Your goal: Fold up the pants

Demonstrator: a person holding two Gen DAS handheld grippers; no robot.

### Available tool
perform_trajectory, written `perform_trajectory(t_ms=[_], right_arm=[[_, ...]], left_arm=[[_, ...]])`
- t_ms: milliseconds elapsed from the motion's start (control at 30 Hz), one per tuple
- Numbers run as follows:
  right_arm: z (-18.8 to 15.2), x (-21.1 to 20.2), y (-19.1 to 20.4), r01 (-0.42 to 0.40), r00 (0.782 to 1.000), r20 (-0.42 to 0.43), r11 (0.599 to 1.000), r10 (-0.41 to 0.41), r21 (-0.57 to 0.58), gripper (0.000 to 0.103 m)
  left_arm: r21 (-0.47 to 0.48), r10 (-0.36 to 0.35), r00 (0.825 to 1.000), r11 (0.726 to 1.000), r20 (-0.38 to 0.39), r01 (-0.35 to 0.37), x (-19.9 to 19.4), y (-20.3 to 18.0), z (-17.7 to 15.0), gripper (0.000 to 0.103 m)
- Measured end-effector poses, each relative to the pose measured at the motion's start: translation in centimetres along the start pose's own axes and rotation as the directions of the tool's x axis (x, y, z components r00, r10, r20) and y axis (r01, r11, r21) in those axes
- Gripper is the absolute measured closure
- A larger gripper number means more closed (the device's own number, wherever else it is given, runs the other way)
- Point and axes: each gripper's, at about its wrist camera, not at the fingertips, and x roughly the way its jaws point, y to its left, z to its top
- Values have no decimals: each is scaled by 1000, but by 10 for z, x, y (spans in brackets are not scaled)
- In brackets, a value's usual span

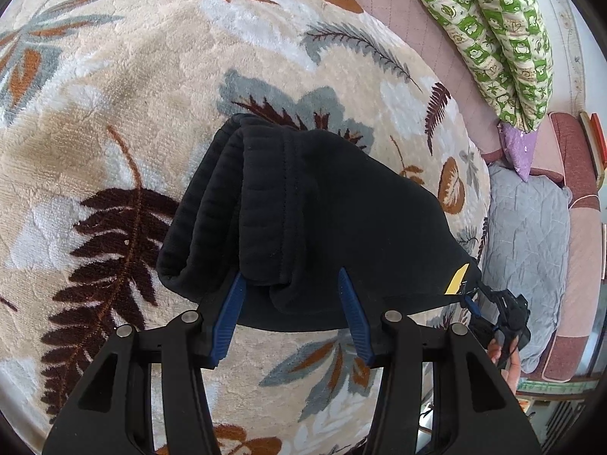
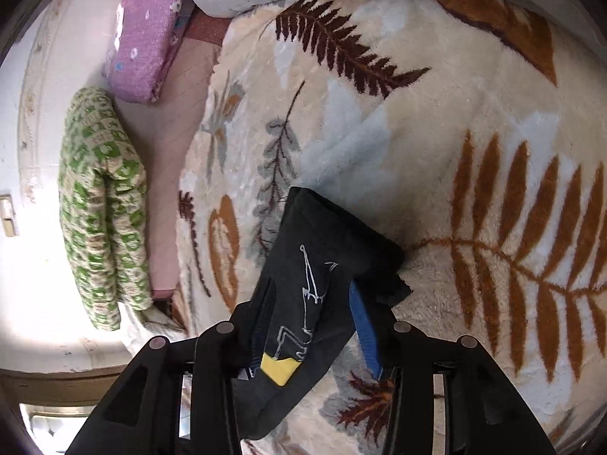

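Note:
The black pants (image 1: 311, 204) are folded into a thick bundle and held up above a leaf-patterned blanket (image 1: 132, 87). My left gripper (image 1: 290, 284) has its blue fingers (image 1: 233, 303) closed around the bundle's near edge, by the ribbed waistband. In the right wrist view the pants (image 2: 322, 265) show a white line print and a yellow patch (image 2: 279, 373). My right gripper (image 2: 307, 326) grips that end. The right gripper also shows in the left wrist view (image 1: 497, 322) at the bundle's right corner.
A green patterned quilt roll (image 1: 500, 34) (image 2: 102, 204) and a purple pillow (image 2: 146, 38) lie past the blanket on a pink mattress (image 1: 413, 26). A grey quilt (image 1: 527, 242) lies at the right.

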Motion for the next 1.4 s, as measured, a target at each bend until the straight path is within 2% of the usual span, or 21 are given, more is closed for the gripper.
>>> perform_trajectory(t_ms=[100,133,167,200,267,467,533,600,633,700,733,833,900,1000,1133,1233,1300,1400], right_arm=[[2,14,7,86,996,-14,996,-86,-20,64],[2,14,12,88,996,8,994,-88,-60,85],[0,13,18,105,994,26,987,-102,-121,100],[-2,12,23,108,994,32,980,-104,-164,100],[-5,7,30,102,995,45,970,-94,-221,100],[-5,-6,55,27,998,70,958,-7,-284,100],[-3,-13,71,-49,995,75,956,73,-288,100],[0,-23,91,-131,982,86,941,165,-312,100],[1,-31,101,-188,969,94,925,230,-329,100],[0,-42,113,-264,941,105,890,323,-372,100],[-1,-46,114,-277,933,105,875,343,-398,100],[0,-30,87,-256,952,59,888,300,-382,100],[-4,-13,54,-218,971,18,915,238,-340,100],[-9,1,8,-184,981,1,941,193,-282,100],[-9,-4,-23,-219,974,4,950,225,-221,100],[-10,-8,-26,-238,970,-1,944,244,-229,100],[-8,-14,-26,-283,957,4,935,290,-212,100],[-6,-15,-27,-277,959,2,936,285,-218,100]], left_arm=[[-20,1,1000,1000,18,-1,-2,2,-2,56],[-21,0,1000,1000,24,0,-3,2,-2,58],[-19,18,999,1000,32,-17,-3,2,-1,62],[-28,29,999,999,36,-28,-3,3,0,70],[-56,16,999,998,35,-14,-2,7,1,75],[-105,-57,996,992,70,64,-19,7,9,77],[-94,-80,990,991,115,91,-38,0,14,77],[-77,-94,981,991,170,108,-57,-6,15,77],[-60,-96,977,992,191,109,-63,-9,14,77],[-28,-71,979,997,193,78,-64,-10,8,77],[-23,-61,982,998,179,66,-60,-7,8,77],[-45,-38,994,998,100,42,-36,9,-2,77],[-61,-28,997,998,74,32,-27,18,-8,77],[-93,-44,997,994,56,49,-23,33,-16,77],[-109,-55,997,992,54,61,-27,39,-19,77],[-102,-44,997,994,64,51,-33,36,-20,77],[-89,-38,997,995,71,44,-36,35,-22,77],[-85,47,997,996,58,-42,-31,44,-23,77]])
